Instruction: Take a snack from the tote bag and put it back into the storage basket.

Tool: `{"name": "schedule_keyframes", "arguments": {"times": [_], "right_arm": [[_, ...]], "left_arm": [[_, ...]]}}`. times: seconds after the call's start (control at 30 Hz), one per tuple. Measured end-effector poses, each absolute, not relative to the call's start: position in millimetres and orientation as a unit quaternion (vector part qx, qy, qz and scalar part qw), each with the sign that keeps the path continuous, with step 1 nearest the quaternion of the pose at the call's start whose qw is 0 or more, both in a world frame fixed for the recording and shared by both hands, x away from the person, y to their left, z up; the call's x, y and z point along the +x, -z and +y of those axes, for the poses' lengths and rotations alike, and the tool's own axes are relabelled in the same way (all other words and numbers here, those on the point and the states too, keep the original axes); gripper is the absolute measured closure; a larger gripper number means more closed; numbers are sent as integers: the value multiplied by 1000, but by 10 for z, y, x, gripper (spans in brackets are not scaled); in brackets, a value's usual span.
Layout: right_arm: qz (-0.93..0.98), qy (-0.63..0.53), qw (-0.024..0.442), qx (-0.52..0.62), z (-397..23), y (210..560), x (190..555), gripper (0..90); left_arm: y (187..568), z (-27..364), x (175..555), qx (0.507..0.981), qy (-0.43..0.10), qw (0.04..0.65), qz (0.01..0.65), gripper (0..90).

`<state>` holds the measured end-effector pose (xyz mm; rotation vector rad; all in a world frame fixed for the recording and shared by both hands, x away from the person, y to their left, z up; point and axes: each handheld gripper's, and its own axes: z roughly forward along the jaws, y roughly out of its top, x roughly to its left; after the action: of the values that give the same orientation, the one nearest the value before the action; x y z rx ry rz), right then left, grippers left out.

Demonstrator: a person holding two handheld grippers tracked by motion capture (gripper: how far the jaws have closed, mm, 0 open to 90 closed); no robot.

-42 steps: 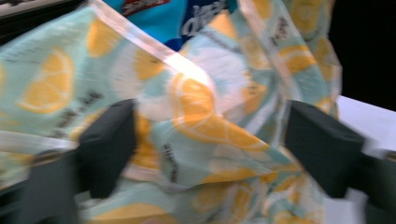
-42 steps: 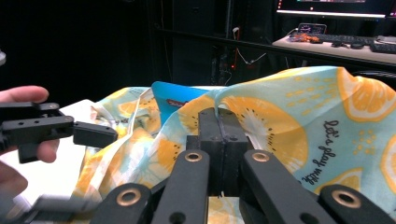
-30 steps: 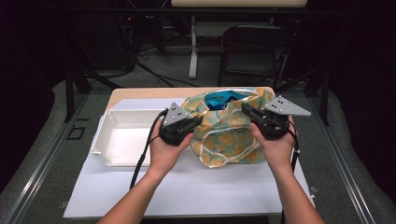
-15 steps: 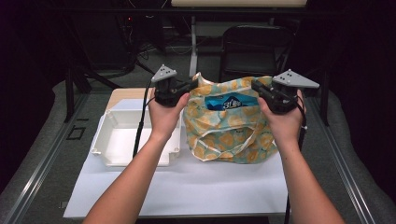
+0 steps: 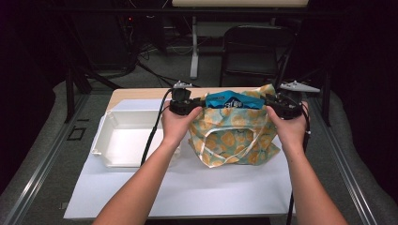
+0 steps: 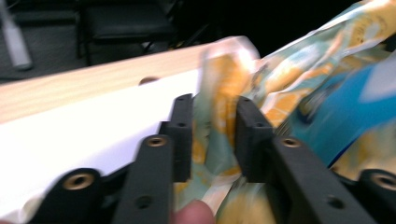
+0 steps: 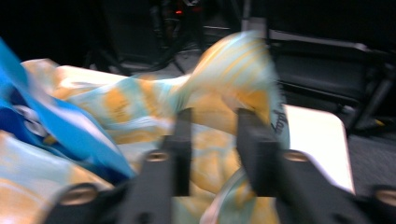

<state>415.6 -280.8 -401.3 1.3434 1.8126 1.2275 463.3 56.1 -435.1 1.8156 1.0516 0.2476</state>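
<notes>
Light falls from above onto the bench [image 5: 187,187], so its white sheet [image 5: 197,183] is the brightest area of the high view, while the room behind the bench sinks into near black. Soft, short shadows lie under the forearms and beside the patterned bag [image 5: 234,136]. The high view is slightly soft and shows no glare. In the left gripper view the bag [image 6: 289,79] smears with motion blur, the white sheet near it is washed out, and the black fingers [image 6: 182,135] stay fairly sharp. The right gripper view is blurred throughout, dim behind the bag [image 7: 219,93].
</notes>
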Motion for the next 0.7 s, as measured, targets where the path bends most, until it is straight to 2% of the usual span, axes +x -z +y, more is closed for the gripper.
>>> {"name": "schedule_keyframes", "arguments": {"times": [0.1, 0.2, 0.33, 0.47, 0.53, 0.57, 0.63, 0.7], "right_arm": [[664, -473, 282, 505, -2871, 4138, 4031, 514], [656, -490, 300, 489, -2895, 4198, 3840, 448], [634, -524, 309, 478, -3000, 4141, 3694, 417], [632, -522, 307, 483, -3020, 4079, 3684, 372], [641, -503, 294, 500, -2994, 4128, 3762, 370], [645, -492, 288, 508, -2982, 4166, 3800, 408], [652, -486, 270, 515, -2973, 4241, 3859, 640], [655, -501, 252, 507, -2970, 4285, 3885, 800]], "left_arm": [[4411, 656, 4541, 734, -104, 503, 445, 501], [4421, 793, 4426, 720, -108, 523, 444, 357], [4463, 935, 4381, 711, -88, 539, 444, 299], [4538, 929, 4382, 720, -36, 549, 423, 319], [4557, 895, 4379, 726, -26, 549, 414, 370], [4559, 877, 4373, 727, -21, 548, 414, 428], [4564, 855, 4371, 731, -10, 552, 401, 630], [4570, 822, 4375, 748, -18, 530, 400, 815]]}}
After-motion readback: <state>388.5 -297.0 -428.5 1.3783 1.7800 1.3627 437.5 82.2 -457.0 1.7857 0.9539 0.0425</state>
